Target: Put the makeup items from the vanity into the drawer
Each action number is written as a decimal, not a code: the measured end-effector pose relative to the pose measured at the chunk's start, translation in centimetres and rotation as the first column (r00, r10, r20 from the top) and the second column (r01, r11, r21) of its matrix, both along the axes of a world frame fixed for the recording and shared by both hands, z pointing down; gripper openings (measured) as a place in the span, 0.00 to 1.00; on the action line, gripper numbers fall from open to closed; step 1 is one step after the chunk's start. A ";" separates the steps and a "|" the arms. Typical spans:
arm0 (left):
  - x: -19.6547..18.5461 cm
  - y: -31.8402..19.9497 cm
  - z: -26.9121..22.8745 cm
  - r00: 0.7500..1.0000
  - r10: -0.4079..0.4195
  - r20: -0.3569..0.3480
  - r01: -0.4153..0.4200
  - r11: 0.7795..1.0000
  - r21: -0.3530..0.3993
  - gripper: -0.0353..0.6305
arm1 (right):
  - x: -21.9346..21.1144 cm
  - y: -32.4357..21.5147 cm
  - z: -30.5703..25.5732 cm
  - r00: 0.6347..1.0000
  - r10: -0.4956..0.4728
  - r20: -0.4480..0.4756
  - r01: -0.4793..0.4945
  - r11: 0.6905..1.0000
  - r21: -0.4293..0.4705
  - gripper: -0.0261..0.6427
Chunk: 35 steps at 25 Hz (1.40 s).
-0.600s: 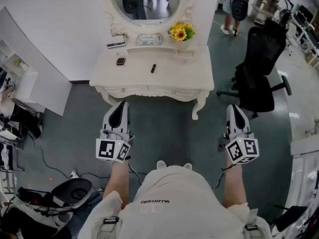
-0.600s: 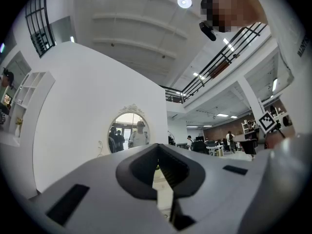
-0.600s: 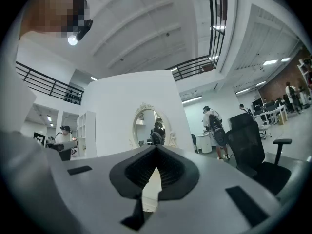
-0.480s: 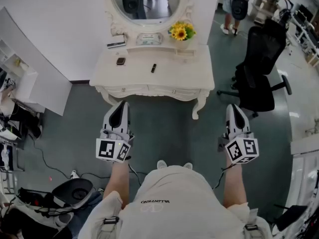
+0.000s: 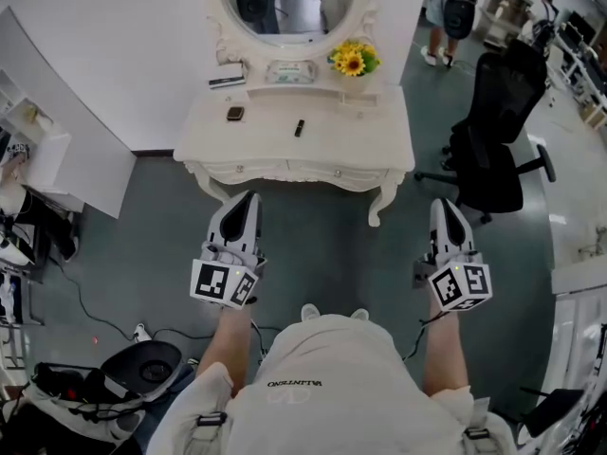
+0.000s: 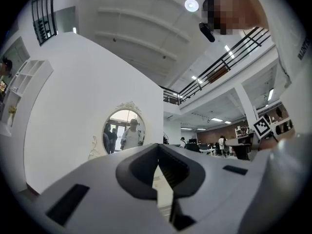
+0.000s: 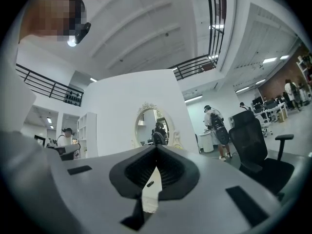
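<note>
The left gripper (image 5: pixel 244 202) and right gripper (image 5: pixel 446 207), fingers (image 6: pixel 139 172) together and empty, hang clear of the table's (image 5: pixel 351 145) near edge; dark tube (image 5: pixel 299 128) on top

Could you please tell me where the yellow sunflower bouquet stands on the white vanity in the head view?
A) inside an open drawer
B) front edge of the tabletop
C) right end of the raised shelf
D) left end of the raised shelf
C: the yellow sunflower bouquet sits at the right end of the raised shelf of the white vanity.
</note>
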<state>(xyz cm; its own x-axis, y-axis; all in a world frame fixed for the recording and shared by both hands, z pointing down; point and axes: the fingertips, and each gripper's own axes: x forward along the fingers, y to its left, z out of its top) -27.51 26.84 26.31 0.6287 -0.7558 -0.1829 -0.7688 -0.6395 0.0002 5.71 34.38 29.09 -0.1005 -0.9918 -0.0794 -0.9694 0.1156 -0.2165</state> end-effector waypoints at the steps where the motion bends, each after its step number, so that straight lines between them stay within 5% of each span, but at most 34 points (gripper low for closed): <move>1: 0.1 0.0 0.1 1.000 0.010 -0.002 -0.010 1.000 -0.001 0.06 | -0.2 0.0 0.1 1.000 0.003 0.002 -0.003 1.000 0.003 0.06; 18: 2.1 -1.4 3.3 0.995 0.096 -0.002 -0.096 0.994 -0.050 0.06 | -1.7 -2.2 3.1 1.000 0.001 0.004 -0.001 0.999 -0.037 0.06; 35: 10.6 -12.6 3.5 0.999 0.044 0.010 -0.044 0.998 -0.045 0.06 | 2.5 -16.7 4.1 0.987 -0.159 0.011 0.160 0.987 -0.029 0.06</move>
